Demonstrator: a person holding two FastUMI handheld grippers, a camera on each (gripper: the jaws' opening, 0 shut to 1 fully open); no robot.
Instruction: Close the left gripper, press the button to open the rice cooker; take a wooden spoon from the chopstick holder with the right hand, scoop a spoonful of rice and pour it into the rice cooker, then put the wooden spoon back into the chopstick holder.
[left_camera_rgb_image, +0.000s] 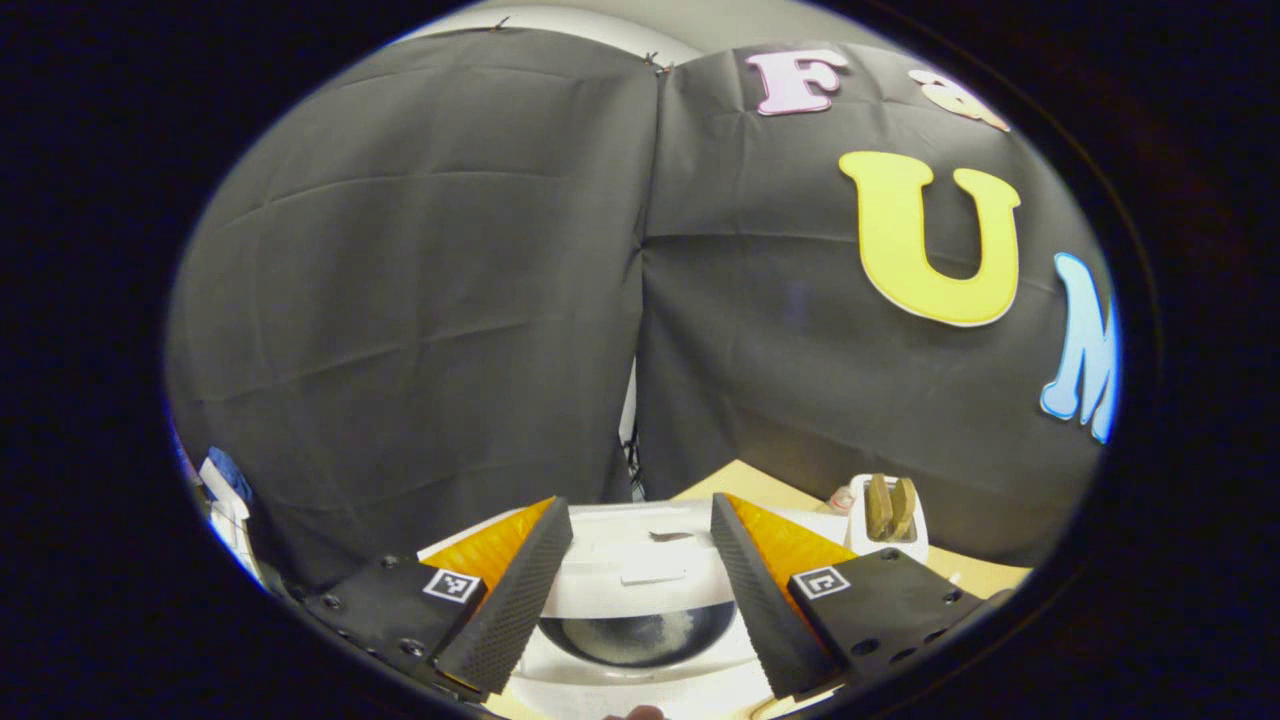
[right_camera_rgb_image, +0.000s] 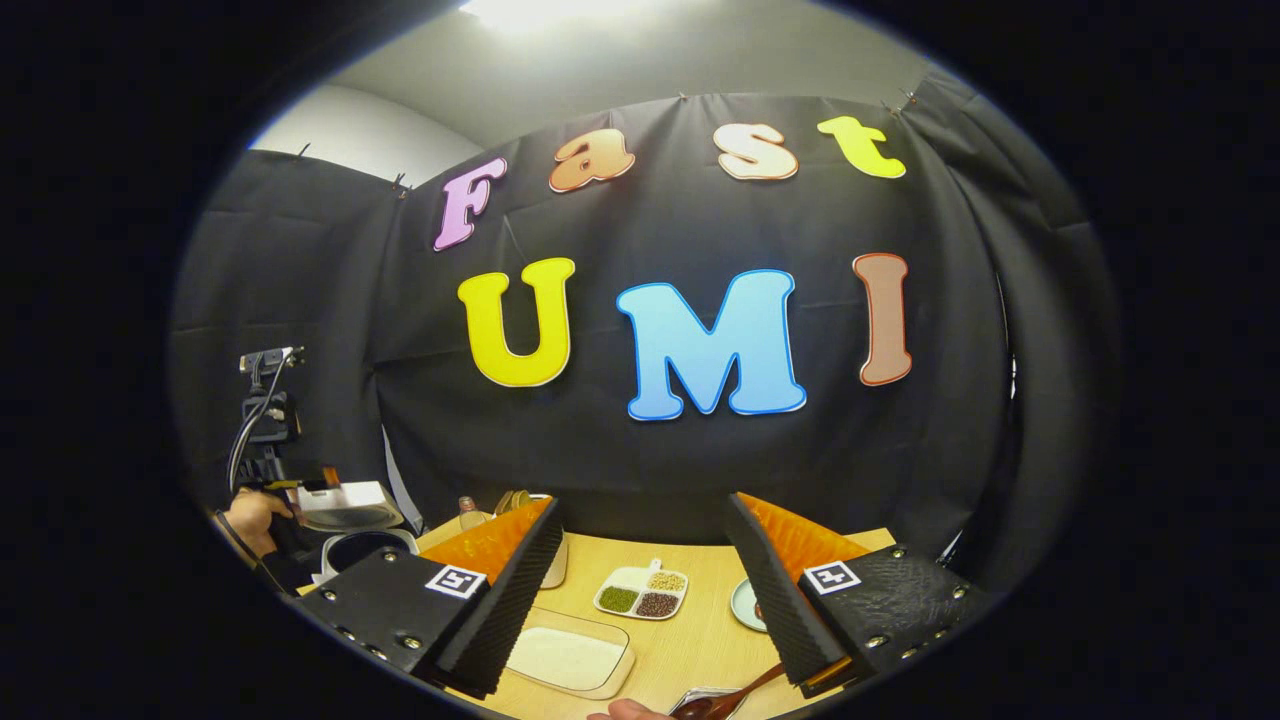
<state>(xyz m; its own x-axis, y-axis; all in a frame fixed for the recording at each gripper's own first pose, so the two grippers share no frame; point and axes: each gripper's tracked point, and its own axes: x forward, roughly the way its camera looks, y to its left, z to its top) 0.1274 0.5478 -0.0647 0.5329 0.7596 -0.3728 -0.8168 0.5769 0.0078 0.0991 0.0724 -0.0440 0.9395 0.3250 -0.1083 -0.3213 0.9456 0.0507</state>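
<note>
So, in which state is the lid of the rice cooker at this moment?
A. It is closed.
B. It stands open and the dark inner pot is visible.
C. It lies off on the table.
B: in the left gripper view the rice cooker has its lid raised behind the exposed inner pot.

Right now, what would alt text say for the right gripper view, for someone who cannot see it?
The right gripper, jaws wide apart, hangs over a wooden table holding a tray of white rice, a small divided dish of beans and a dark spoon at the near edge. Far left, a hand is beside the open rice cooker.
</note>
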